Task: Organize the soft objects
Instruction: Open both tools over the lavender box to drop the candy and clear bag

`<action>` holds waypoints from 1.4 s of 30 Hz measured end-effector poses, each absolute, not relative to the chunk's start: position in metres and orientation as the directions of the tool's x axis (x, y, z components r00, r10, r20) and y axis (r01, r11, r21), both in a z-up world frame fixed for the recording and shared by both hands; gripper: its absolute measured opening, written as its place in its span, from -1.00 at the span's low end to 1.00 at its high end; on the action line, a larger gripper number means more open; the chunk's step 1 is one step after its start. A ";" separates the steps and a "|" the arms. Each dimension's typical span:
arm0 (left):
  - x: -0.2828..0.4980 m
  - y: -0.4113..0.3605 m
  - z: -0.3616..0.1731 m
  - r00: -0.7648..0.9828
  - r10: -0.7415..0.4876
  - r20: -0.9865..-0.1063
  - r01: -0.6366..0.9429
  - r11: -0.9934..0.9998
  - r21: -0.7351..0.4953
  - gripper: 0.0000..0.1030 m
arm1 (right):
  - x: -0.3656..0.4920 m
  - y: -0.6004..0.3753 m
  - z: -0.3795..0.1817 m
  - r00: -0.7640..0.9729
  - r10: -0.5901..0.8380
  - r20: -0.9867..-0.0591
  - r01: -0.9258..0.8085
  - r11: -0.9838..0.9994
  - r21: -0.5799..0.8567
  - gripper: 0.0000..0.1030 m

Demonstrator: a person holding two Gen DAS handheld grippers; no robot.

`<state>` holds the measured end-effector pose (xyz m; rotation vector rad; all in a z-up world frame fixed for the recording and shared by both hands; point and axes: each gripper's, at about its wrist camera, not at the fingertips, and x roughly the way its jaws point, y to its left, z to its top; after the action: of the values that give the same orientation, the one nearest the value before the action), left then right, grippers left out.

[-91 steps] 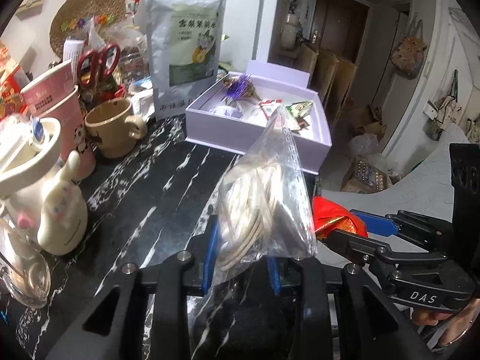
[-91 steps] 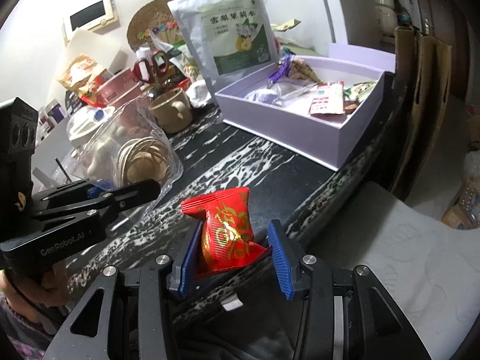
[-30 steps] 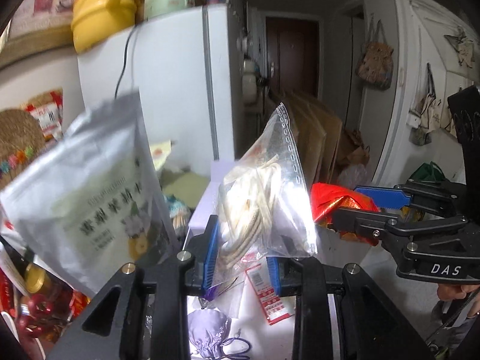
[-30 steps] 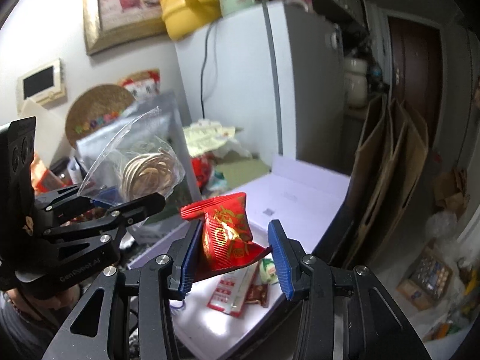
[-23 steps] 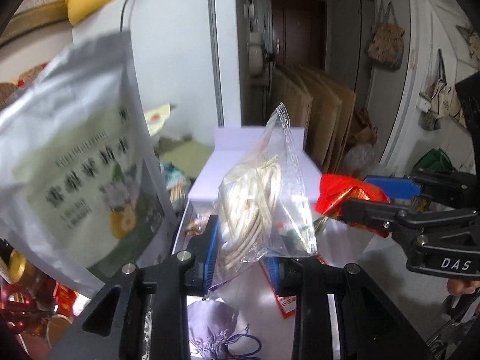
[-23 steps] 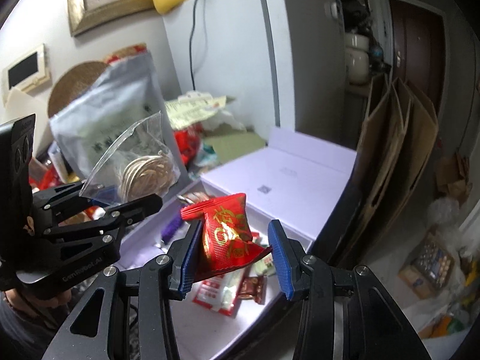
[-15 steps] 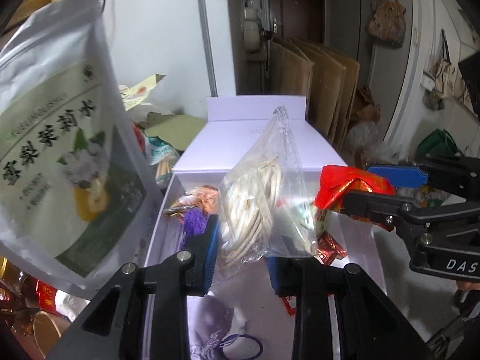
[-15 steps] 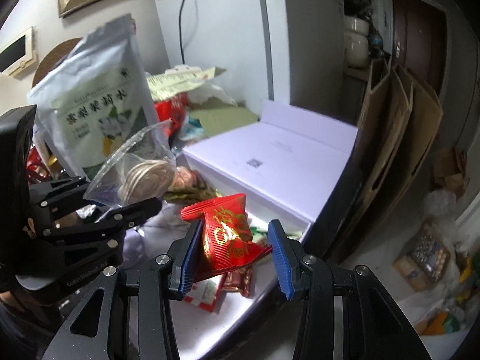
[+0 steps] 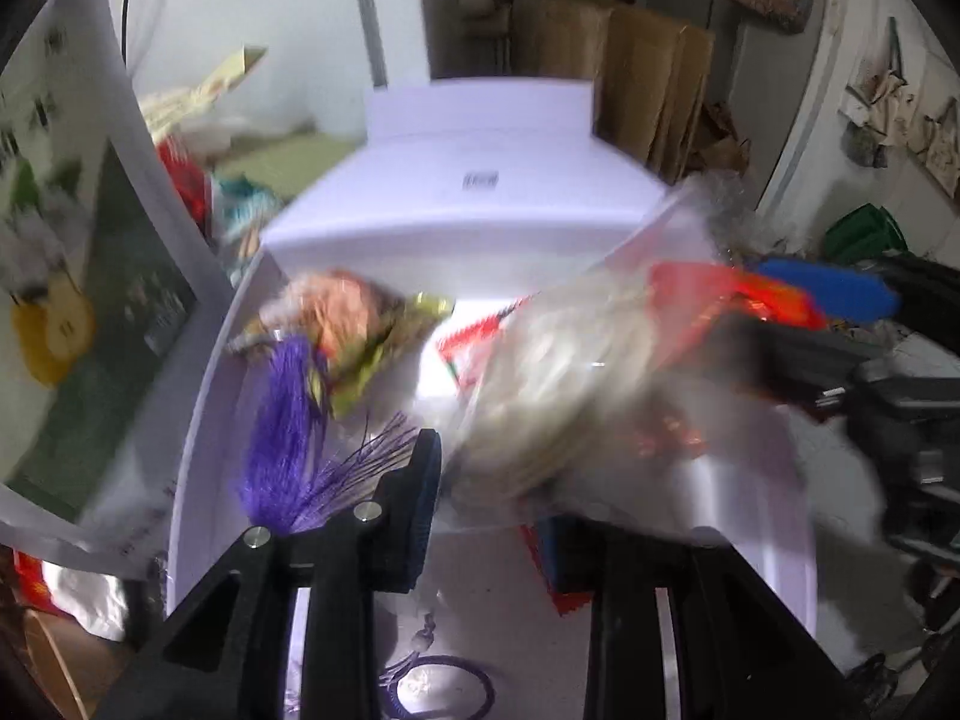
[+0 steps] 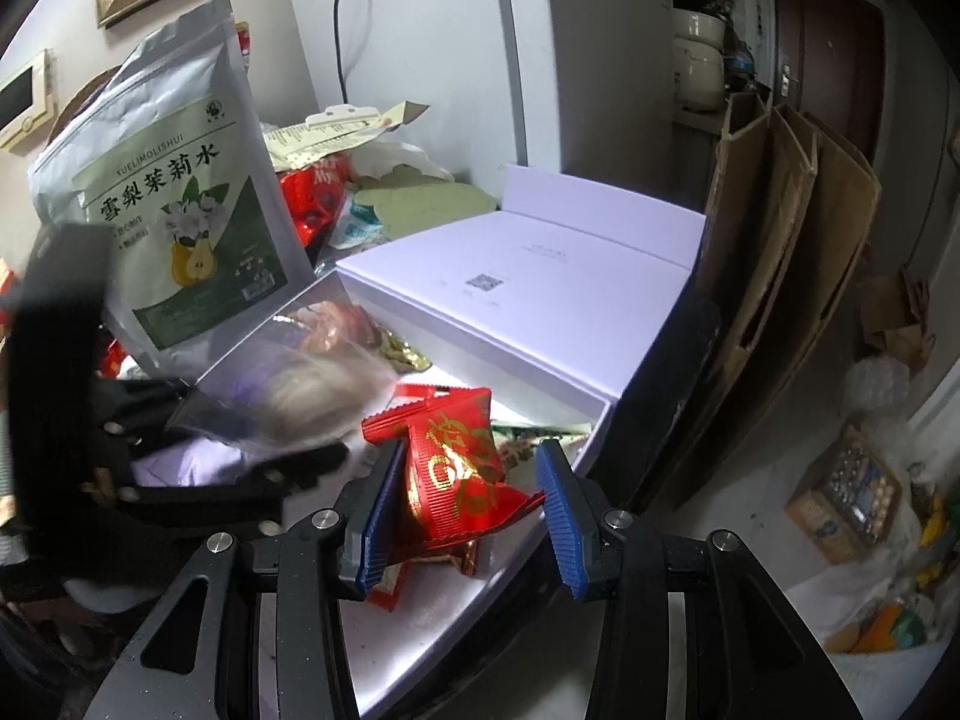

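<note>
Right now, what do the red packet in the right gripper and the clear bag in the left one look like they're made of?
The red packet looks like glossy foil or plastic film: crimped ridged edges, gold print, bright glare. The clear bag looks like thin transparent plastic; pale coils show through it, though motion blur hides finer detail.

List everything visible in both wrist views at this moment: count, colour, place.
clear zip bag: 1, transparent with pale coils inside, blurred, tilting over the box by the left gripper
red pouch: 1, red with gold print, between the right gripper's fingers
lavender box: 1, pale purple, open, holding small items
box lid: 1, pale purple, behind the box
purple tassel: 1, purple, inside the box at left
tea pouch: 1, silver and green, standing left of the box
cardboard sheets: several, brown, leaning at right
left gripper: 1, black, blue pads
right gripper: 1, black, blue pads
</note>
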<state>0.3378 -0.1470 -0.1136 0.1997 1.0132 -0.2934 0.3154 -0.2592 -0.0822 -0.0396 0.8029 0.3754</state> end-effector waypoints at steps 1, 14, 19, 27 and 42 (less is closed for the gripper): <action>0.339 -0.146 -0.117 0.492 -0.141 -0.859 0.332 0.943 0.036 -0.45 | 0.315 -0.260 -0.083 0.632 0.311 -0.710 -0.341 0.934 0.106 -0.15; 0.333 -0.140 -0.110 0.543 -0.094 -0.834 0.271 0.960 0.068 -0.45 | 0.315 -0.265 -0.090 0.623 0.325 -0.711 -0.340 0.932 0.128 -0.20; 0.327 -0.137 -0.092 0.596 -0.073 -0.799 0.237 0.967 0.089 -0.45 | 0.313 -0.266 -0.085 0.630 0.343 -0.697 -0.348 0.927 0.140 -0.21; 0.314 -0.118 -0.068 0.649 -0.065 -0.758 0.166 0.985 0.057 -0.45 | 0.312 -0.264 -0.072 0.650 0.373 -0.662 -0.362 0.918 0.162 -0.21; 0.307 -0.092 -0.083 0.617 -0.056 -0.785 0.124 0.992 0.027 -0.44 | 0.329 -0.226 -0.110 0.579 0.340 -0.741 -0.396 0.912 0.109 -0.21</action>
<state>0.3072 -0.0924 -0.0831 0.0814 0.8998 -0.1039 0.3294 -0.2263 -0.1099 -0.0711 0.8504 0.4304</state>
